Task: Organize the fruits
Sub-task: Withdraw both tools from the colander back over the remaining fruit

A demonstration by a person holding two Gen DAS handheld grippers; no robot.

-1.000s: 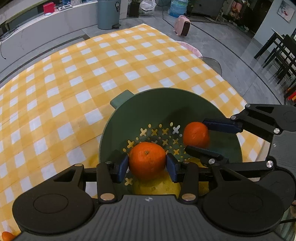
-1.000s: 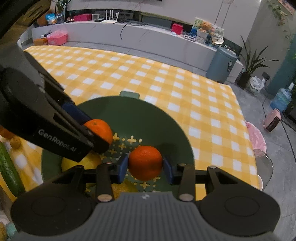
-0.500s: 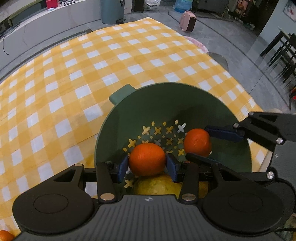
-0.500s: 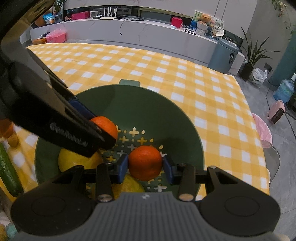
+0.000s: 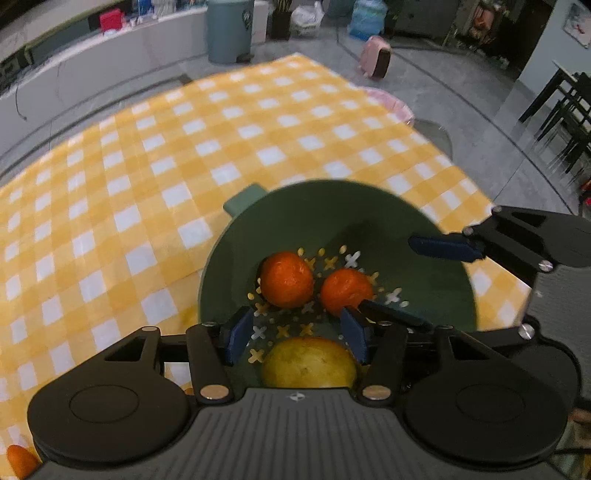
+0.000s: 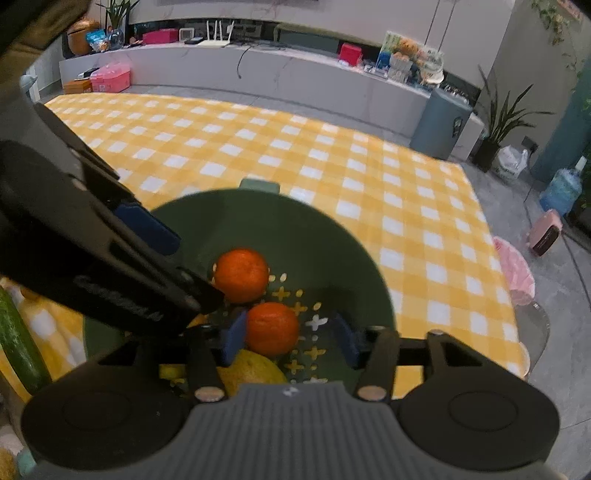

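A green colander bowl stands on the yellow checked tablecloth; it also shows in the right wrist view. Two oranges lie loose on its perforated floor: one and another. A yellow fruit lies nearer me. My left gripper is open and empty above the bowl. My right gripper is open too, its left pad next to the second orange. The right gripper's fingers reach in from the right.
A cucumber lies left of the bowl. A small orange fruit sits at the table's near left corner. The table edge runs close right of the bowl, with floor, a pink heater and a bin beyond.
Both grippers opened and let go of their oranges, which now lie side by side in the bowl. Both grippers have lifted and drawn back a little.
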